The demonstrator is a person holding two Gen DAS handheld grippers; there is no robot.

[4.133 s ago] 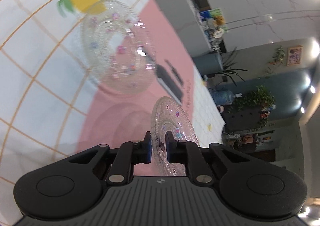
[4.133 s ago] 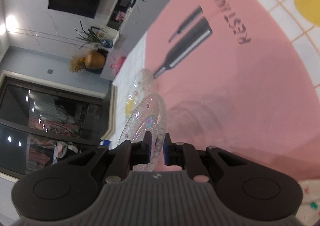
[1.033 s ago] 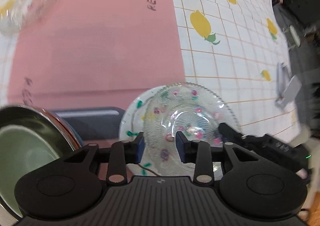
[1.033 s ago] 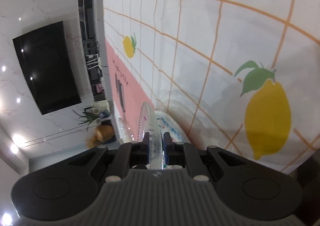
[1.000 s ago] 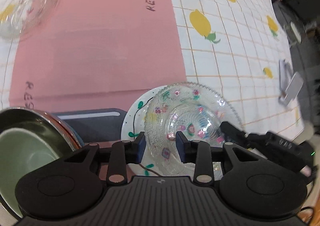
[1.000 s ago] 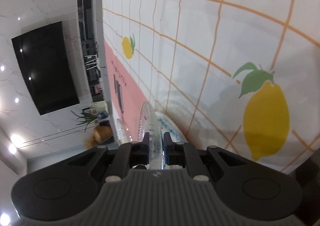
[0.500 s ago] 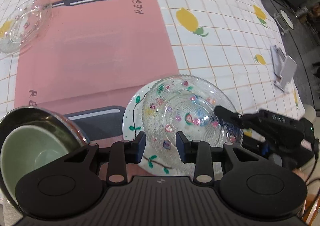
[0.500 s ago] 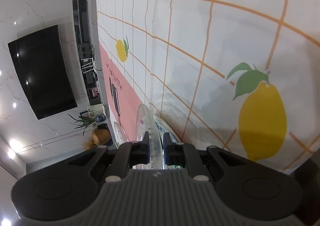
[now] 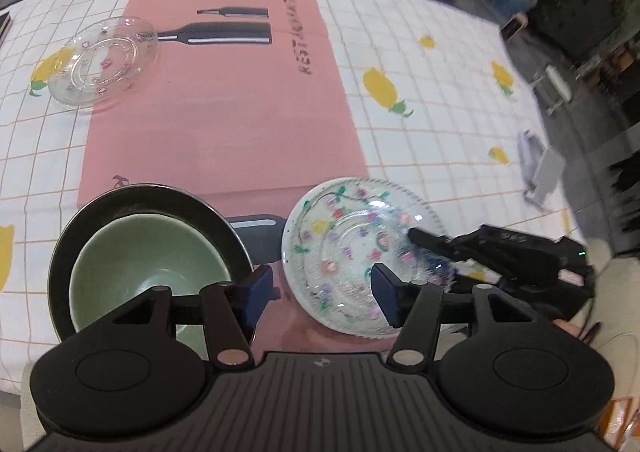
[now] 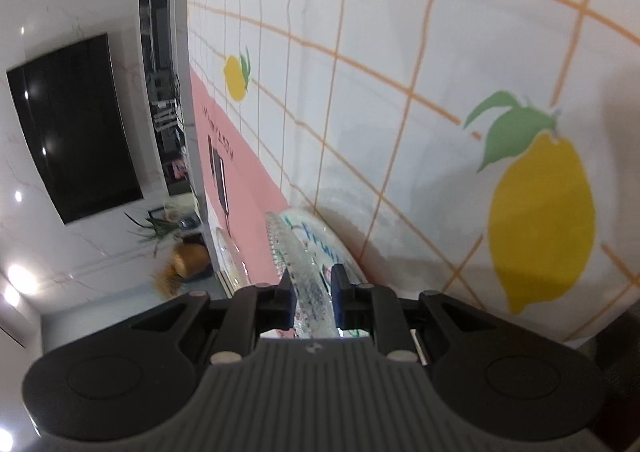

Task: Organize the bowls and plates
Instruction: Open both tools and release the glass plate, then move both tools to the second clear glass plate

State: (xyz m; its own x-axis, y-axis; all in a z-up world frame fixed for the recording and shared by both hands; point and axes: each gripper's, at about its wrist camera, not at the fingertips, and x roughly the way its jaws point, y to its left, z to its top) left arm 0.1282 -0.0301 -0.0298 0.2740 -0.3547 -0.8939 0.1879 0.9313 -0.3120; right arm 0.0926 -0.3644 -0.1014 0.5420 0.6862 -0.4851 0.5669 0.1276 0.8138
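glass plates are the main thing here. in the left wrist view the left gripper (image 9: 322,290) sits at the lower middle of the frame with its jaws spread wide, nothing between the blue pads; they have just been opening. just above it, right of centre, a clear glass plate with coloured flower marks (image 9: 362,256) lies stacked on a white plate with green sprigs (image 9: 298,240), whose rim shows at the left edge of the stack. the right gripper (image 9: 424,242) reaches in from the right side of the frame, its black fingers over the glass plate's right rim.

in the right wrist view, that rim runs up between the two blue pads (image 10: 342,298) at the lower middle of the frame. the jaws are narrow and have just been opening a little; whether the pads press the glass i cannot tell.

at the lower left of the left wrist view a green bowl (image 9: 148,272) sits nested inside a dark bowl (image 9: 80,220). a second glass plate (image 9: 102,62) rests alone at the upper left, half on the pink runner (image 9: 224,124), well apart from the stack. the checked tablecloth with lemons (image 9: 420,132) covers the rest.
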